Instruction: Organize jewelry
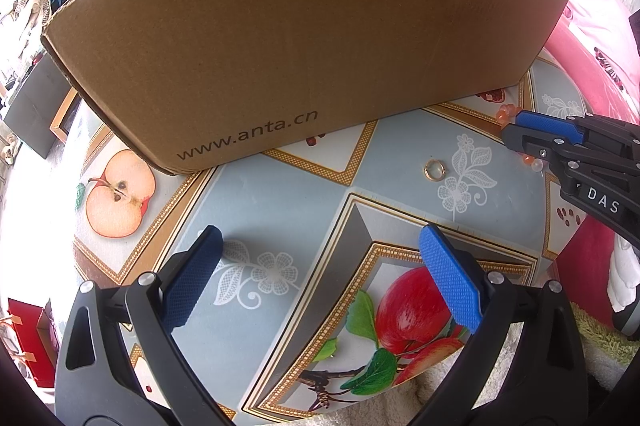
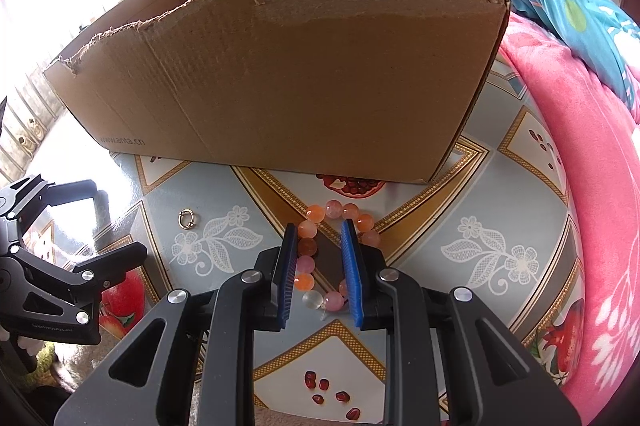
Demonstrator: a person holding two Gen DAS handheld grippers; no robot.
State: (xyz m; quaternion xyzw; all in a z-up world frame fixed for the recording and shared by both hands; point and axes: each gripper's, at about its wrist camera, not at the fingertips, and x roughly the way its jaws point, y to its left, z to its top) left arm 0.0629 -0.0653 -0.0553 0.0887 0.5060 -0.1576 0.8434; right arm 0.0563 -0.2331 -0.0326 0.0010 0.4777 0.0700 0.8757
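On the bench (image 2: 460,209), under a patterned oilcloth of fruit prints and white lace flowers, sits a torn-edged cardboard box (image 2: 288,81), open at the top, lettered "www.anta.cn" low on its near wall. Its inside is not visible from either view.

Bead bracelet (image 2: 344,214): pink, orange and clear beads in a loop, lying flat on the oilcloth just in front of the box, toward its right end. Right claw (image 2: 320,238) is lowered over it, tilted steeply down. Jaws narrowed but not shut; both blue pads stand inside the loop's outline, left pad beside the left run of beads, right pad close to the right run. Dark oilcloth shows in the gap between the pads. Cannot tell whether either pad presses on a bead; nothing looks lifted. From the left wrist view the same claw (image 1: 510,129) reaches in from the right, beads peeking out above and below its tip.

Gold ring (image 1: 433,170): small, lying flat on the pale blue oilcloth, left of the bracelet and well apart from it, beside a lace flower print. Nothing touches it.

Left claw (image 1: 320,238): jaws spread wide, empty, poised above the oilcloth nearer the bench edge than the ring, over a red apple print.

Pink blanket (image 2: 580,129) bunched along the right side of the bench.
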